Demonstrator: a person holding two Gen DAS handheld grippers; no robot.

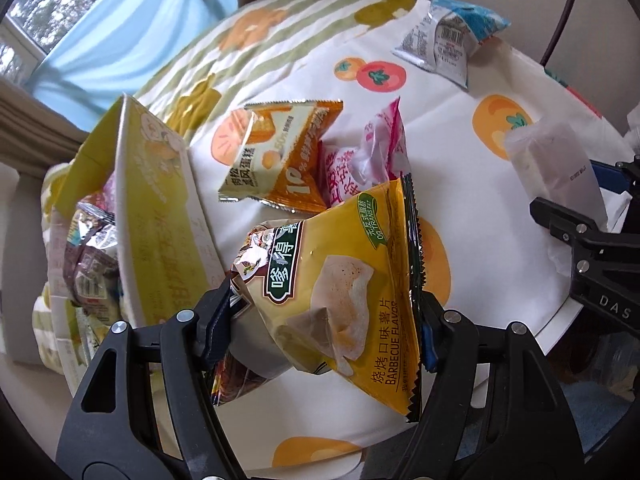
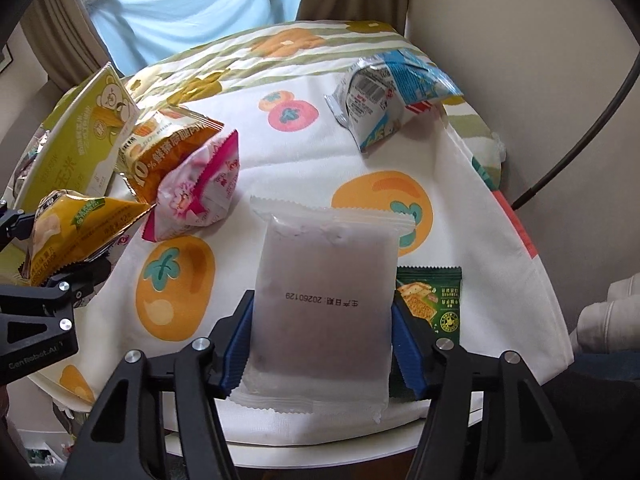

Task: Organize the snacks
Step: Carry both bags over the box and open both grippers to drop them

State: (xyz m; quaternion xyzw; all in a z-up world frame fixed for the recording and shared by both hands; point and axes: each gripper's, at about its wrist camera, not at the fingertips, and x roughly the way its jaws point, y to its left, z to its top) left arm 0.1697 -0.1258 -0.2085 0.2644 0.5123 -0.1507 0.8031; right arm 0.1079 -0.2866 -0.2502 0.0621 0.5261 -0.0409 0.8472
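Chip bag [image 1: 332, 280] clamped in left gripper [image 1: 326, 320], frosted pkt [image 2: 324, 312] pinched in right gripper [image 2: 320, 340]

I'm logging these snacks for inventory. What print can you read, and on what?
"BARBECUE FLAVOR", "0g TRANS FAT": yellow chip bag held in the left gripper.
"20260129", upside down: frosted packet held in the right gripper.
"10%": orange packet.
"DAS": right gripper's body.
"CenRobot.AI": left gripper's body.
Barcode digits on the blue-white packet: too small.
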